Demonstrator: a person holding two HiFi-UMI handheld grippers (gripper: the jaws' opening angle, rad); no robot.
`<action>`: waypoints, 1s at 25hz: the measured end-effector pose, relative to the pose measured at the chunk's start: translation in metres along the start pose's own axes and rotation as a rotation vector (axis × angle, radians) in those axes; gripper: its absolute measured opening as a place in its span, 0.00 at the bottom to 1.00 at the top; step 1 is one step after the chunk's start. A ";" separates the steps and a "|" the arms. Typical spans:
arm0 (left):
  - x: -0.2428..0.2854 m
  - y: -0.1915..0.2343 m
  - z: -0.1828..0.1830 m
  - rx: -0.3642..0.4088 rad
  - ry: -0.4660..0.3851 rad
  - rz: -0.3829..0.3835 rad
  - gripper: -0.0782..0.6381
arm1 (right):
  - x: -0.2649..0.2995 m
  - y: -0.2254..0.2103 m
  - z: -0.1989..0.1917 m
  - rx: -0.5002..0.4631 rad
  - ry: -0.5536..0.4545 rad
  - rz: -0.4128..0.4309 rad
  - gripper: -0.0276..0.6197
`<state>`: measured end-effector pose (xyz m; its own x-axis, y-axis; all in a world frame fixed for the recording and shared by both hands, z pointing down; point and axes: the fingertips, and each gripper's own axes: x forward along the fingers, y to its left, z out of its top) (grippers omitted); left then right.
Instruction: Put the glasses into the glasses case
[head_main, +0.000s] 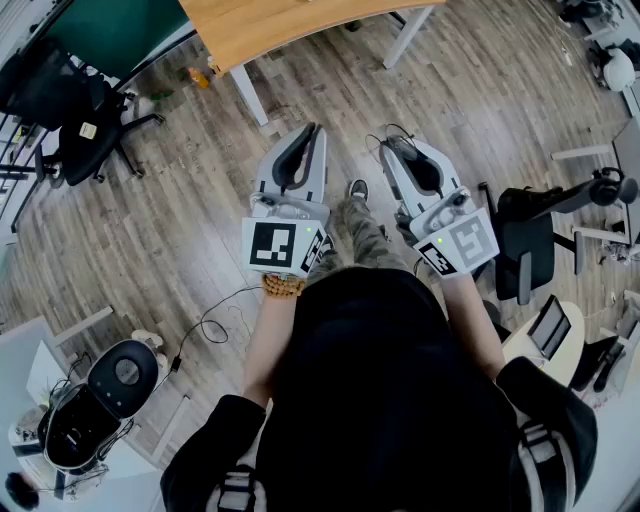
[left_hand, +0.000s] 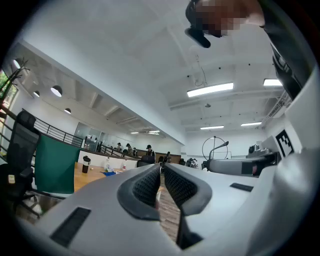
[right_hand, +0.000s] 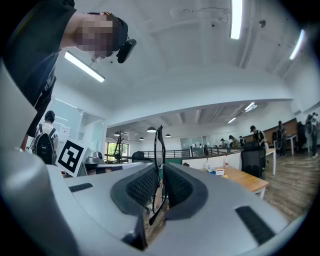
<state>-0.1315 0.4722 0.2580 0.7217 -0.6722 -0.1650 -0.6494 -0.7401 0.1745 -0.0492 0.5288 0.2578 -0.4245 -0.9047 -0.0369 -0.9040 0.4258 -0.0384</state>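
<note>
Open office w/ plank floor (head_main: 180, 230); person stands mid-room, both tools held out roughly level. Glasses (right_hand: 159, 147) sit edge-on in the right gripper (right_hand: 160, 170): a thin black frame stands betw. its fingers (right_hand: 141, 187), which are clamped on it, w/ part of the frame poking above them & part hanging below. Left gripper (left_hand: 161, 170) is beside it, same heading; its fingers (left_hand: 146, 187) are pressed together w/ nothing betw. them. Case isn't in any view, so can't say where it lies. Nearest counter (head_main: 300, 25) is the wooden one ahead, only its near edge showing in head view; chairs (head_main: 80, 130) stand well off to the sides. Step in hand, prob.: carrying the glasses to wherever the case is. Pick-up looks done, insertion not begun. Next move needs: find the case, get it open (left gripper is free for that but must unclench first), then bring the frame in flat & lined up w/ the case's long side. Hold is on a thin frame, so it could pivot or slip if swung fast.
</note>
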 end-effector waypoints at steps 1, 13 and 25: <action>0.003 0.004 0.002 0.010 -0.004 0.008 0.17 | 0.003 -0.005 0.000 0.002 -0.003 0.001 0.11; 0.032 0.046 0.007 0.051 0.040 0.062 0.17 | 0.033 -0.050 -0.019 0.110 -0.018 0.028 0.11; 0.084 0.056 0.008 0.060 0.051 0.057 0.17 | 0.061 -0.117 -0.019 0.117 -0.042 -0.075 0.11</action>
<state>-0.1095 0.3738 0.2465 0.6935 -0.7126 -0.1060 -0.7019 -0.7014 0.1239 0.0299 0.4238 0.2793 -0.3514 -0.9336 -0.0708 -0.9201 0.3583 -0.1585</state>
